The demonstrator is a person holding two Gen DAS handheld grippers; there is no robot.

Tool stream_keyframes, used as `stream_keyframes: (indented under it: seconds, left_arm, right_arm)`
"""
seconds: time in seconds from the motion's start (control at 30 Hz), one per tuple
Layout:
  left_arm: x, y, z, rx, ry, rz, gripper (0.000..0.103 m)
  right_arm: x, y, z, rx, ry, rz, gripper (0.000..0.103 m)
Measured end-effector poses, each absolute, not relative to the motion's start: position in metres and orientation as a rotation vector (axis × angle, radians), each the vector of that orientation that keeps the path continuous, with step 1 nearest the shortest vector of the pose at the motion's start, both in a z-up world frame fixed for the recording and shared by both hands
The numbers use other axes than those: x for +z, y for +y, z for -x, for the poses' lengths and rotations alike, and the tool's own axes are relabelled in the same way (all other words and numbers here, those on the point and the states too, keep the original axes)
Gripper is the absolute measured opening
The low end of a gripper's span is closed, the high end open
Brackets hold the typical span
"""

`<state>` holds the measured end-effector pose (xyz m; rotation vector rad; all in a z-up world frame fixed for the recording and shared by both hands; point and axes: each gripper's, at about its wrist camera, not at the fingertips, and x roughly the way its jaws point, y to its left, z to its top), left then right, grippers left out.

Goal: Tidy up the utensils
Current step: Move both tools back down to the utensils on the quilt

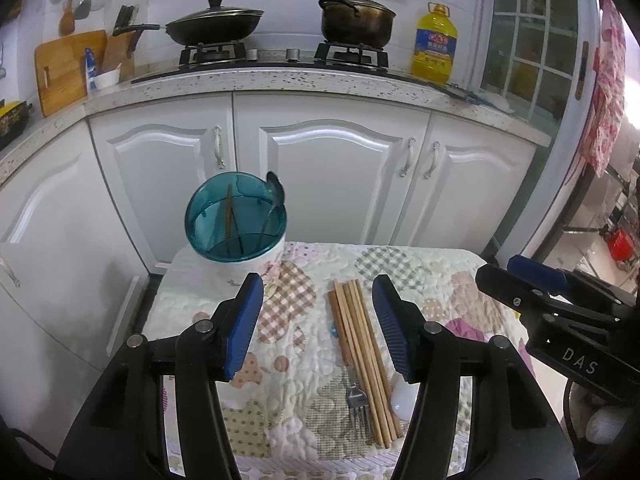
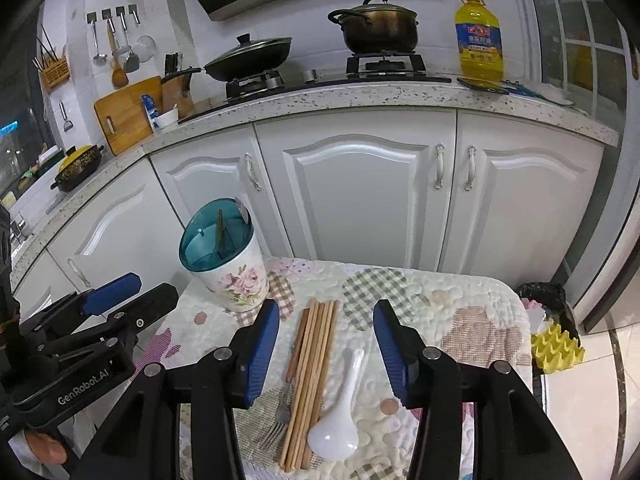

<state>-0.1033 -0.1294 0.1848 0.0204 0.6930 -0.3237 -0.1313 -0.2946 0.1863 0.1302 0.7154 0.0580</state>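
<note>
Looking along the left gripper [image 1: 318,324], its blue-padded jaws stand wide apart with nothing between them, low in the frame over a quilted patchwork cloth [image 1: 404,268]. A bundle of wooden chopsticks [image 1: 362,360] lies on the cloth at lower centre, a metal fork [image 1: 357,408] just beside it on its left and a white spoon [image 1: 402,402] half hidden behind the right finger. The floral utensil holder [image 1: 236,220] with its teal rim stands at centre left, with a chopstick and a spoon already inside. In the right wrist view, the right gripper [image 2: 326,350] is likewise spread wide and empty, framing the chopsticks [image 2: 312,380], fork [image 2: 280,420] and white spoon [image 2: 338,424] at lower centre. The holder [image 2: 224,264] stands at centre left, and the left gripper [image 2: 132,292] enters from the left edge.
</note>
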Motion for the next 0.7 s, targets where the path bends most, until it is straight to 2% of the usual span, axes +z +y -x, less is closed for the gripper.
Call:
stream_keyframes:
  seconds: [0.7]
  left_arm:
    - [0.171, -0.144, 0.097, -0.365, 0.747, -0.005, 0.057]
  right_arm:
    - [0.172, -0.310, 0.128, -0.008, 0.754, -0.155, 0.049]
